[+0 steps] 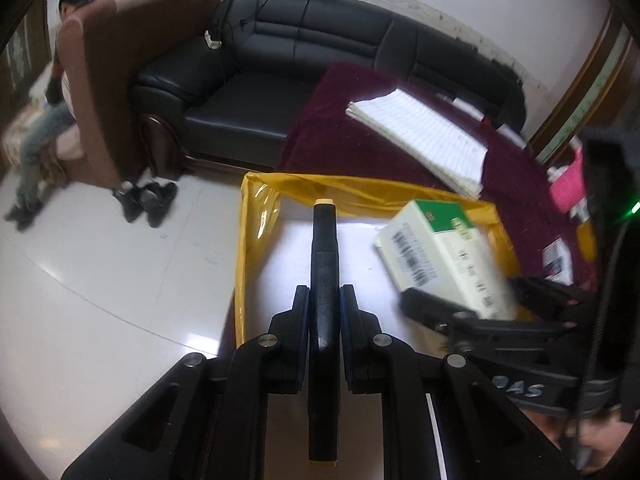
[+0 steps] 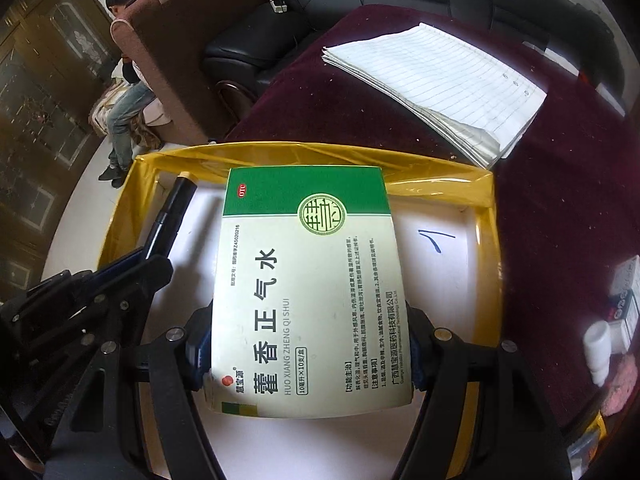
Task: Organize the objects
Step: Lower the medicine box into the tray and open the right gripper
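My left gripper point(image 1: 324, 300) is shut on a black marker point(image 1: 325, 248) with a pale cap end, held pointing forward over a yellow-rimmed white tray point(image 1: 256, 216). My right gripper point(image 2: 310, 332) is shut on a green and cream medicine box point(image 2: 308, 280), held above the same tray point(image 2: 486, 240). The box also shows in the left wrist view point(image 1: 444, 252), at the right with the right gripper point(image 1: 472, 312) behind it. The left gripper and marker point(image 2: 172, 208) show at the left in the right wrist view.
The tray sits on a dark red tablecloth point(image 2: 560, 184). A pad of lined paper point(image 2: 440, 80) lies behind the tray. A small white bottle point(image 2: 598, 350) and small boxes stand at the right. A black sofa point(image 1: 280, 80) and a seated person point(image 1: 48, 92) are beyond.
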`<action>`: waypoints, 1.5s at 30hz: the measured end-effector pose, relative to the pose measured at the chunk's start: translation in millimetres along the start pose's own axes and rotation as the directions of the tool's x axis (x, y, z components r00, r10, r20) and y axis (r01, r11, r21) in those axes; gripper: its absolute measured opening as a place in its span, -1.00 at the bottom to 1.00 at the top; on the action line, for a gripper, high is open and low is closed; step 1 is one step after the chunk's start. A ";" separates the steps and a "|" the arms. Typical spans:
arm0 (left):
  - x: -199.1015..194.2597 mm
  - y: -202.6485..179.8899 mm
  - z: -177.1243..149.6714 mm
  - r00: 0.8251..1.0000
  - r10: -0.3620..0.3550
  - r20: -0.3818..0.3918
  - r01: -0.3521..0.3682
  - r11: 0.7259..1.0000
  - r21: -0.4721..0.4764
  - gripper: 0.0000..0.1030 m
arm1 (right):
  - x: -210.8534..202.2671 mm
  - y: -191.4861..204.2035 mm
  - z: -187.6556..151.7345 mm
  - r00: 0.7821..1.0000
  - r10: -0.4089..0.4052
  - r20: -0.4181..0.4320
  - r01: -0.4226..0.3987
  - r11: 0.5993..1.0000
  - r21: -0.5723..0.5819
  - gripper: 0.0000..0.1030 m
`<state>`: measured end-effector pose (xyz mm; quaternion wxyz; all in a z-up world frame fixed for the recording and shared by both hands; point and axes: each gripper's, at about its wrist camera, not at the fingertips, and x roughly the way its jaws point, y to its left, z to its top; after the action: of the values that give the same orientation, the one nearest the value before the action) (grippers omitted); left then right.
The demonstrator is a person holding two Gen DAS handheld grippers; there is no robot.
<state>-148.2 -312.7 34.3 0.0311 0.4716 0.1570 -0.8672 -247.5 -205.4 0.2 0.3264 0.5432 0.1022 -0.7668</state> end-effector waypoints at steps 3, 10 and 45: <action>-3.0 1.8 2.8 1.000 0.013 0.017 -0.013 1.000 -0.001 -0.76 | 2.0 4.5 3.1 1.000 -0.003 0.009 0.003 1.000 -0.011 0.38; -18.2 10.5 5.3 0.998 -0.032 0.045 0.034 0.999 -0.035 -0.76 | 7.0 15.0 4.8 1.000 -0.023 0.016 0.023 0.999 -0.032 0.42; -100.7 -46.0 -55.2 0.989 -0.098 0.113 0.091 0.994 0.065 -0.74 | -114.5 -12.3 -71.1 0.975 0.163 0.153 -0.154 0.986 -0.065 0.47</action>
<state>-57.1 -262.0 100.9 -0.0150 0.4132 0.1514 -0.8978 -178.0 -115.1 73.1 0.4077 0.4783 0.0524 -0.7760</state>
